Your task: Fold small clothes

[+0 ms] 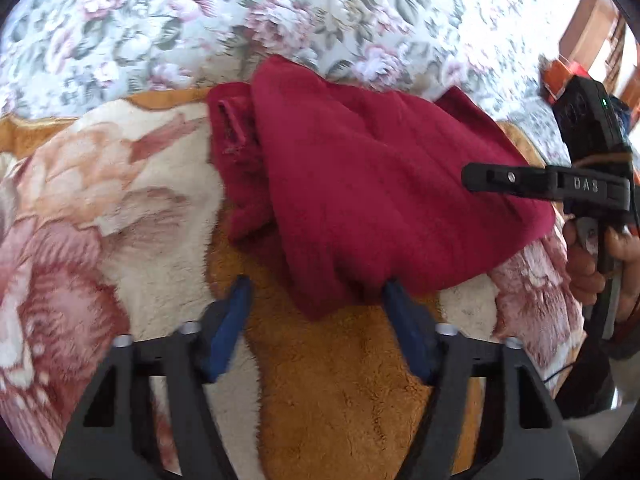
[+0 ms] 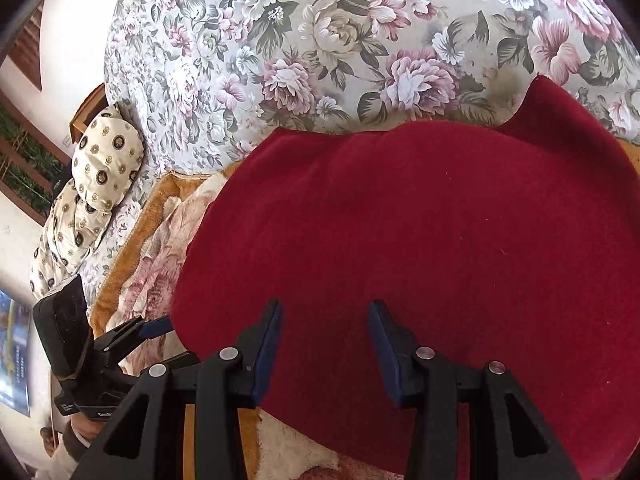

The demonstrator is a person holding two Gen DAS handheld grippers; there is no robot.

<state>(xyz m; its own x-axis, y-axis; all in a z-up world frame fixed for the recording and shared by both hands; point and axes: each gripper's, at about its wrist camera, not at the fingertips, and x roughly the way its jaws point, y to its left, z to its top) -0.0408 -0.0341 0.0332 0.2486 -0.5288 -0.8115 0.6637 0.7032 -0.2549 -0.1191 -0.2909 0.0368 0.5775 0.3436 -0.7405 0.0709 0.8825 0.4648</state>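
A dark red fleece garment [image 1: 372,184] lies folded over on a plush floral blanket [image 1: 120,208]. My left gripper [image 1: 316,292] is open, its blue-padded fingers just short of the garment's near corner, the right pad touching the cloth edge. My right gripper [image 2: 324,312] is open and hovers over the red garment [image 2: 420,240], holding nothing. The right gripper also shows in the left wrist view [image 1: 472,178] at the garment's right side. The left gripper shows in the right wrist view [image 2: 160,326] at the garment's left edge.
The blanket lies on a floral bedsheet [image 2: 300,40]. A cream patterned pillow [image 2: 92,188] lies at the left in the right wrist view. Wooden furniture [image 1: 592,28] and an orange object [image 1: 560,76] stand at the far right in the left wrist view.
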